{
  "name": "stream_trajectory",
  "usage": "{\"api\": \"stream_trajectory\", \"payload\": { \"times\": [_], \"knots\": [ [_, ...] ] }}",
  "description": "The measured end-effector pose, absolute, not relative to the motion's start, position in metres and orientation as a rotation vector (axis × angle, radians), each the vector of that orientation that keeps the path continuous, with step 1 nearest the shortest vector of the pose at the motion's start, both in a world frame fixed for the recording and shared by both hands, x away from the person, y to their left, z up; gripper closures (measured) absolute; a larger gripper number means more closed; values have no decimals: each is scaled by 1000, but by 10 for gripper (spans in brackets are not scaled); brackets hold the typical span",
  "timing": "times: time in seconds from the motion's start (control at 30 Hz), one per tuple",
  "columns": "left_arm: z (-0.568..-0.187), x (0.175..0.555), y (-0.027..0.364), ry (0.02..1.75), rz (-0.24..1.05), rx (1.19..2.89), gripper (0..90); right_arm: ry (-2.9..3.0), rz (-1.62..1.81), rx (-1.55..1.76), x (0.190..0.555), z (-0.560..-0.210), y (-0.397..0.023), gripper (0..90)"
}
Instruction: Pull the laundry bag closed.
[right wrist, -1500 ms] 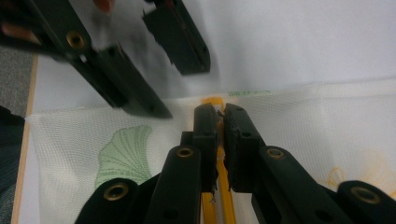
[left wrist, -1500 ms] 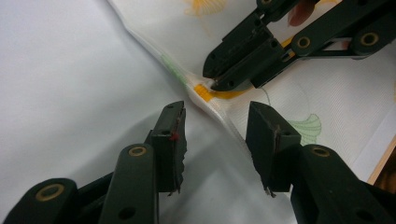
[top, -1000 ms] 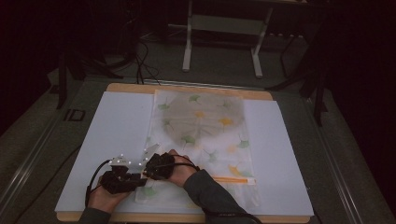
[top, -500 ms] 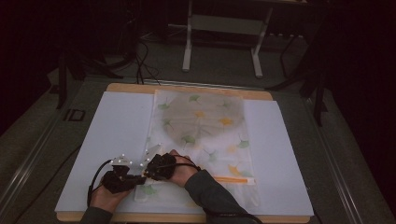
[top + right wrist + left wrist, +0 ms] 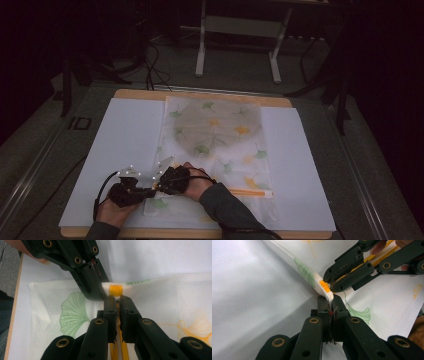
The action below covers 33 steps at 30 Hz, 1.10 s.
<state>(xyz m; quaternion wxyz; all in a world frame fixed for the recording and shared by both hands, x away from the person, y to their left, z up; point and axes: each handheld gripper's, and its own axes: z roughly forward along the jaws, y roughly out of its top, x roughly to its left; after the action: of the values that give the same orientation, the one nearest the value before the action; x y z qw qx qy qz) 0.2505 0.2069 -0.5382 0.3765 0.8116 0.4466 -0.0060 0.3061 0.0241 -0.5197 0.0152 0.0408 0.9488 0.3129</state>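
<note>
My left gripper [image 5: 331,305] pinches the mesh bag's [image 5: 384,302] corner at lower centre. My right gripper [image 5: 117,305] clamps its yellow zipper [image 5: 116,289].

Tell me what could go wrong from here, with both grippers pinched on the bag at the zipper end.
1. The left gripper holds only a thin fold of mesh bag beside the zipper's orange end; a hard pull might slip or tear it.
2. The right gripper is shut on the zipper itself, and the two heads nearly touch, so they could collide.
3. The bag lies loose on the white sheet and may drag.

High overview; two close gripper views
</note>
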Motion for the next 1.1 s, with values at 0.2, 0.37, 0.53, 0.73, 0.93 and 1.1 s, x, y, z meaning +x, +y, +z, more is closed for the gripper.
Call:
{"api": "stream_trajectory", "payload": {
  "times": [0.2, 0.37, 0.53, 0.73, 0.93, 1.1],
  "knots": [
    [-538, 250, 208, 1139, -19, 2071, 880, 2951, 936, 107, 305, -522, 24, 846],
    [-537, 250, 209, 1140, -21, 2058, 881, 2953, 935, 113, 305, -523, 23, 846],
    [-536, 249, 210, 1136, -21, 2050, 881, 2954, 929, 109, 306, -523, 21, 846],
    [-535, 249, 211, 1131, -16, 2048, 881, 2954, 926, 111, 305, -523, 19, 846],
    [-534, 248, 211, 1125, -11, 2041, 881, 2948, 916, 104, 305, -523, 16, 847],
    [-534, 248, 212, 1123, -13, 2035, 882, 2945, 905, 97, 304, -522, 14, 847]
  ]
}}
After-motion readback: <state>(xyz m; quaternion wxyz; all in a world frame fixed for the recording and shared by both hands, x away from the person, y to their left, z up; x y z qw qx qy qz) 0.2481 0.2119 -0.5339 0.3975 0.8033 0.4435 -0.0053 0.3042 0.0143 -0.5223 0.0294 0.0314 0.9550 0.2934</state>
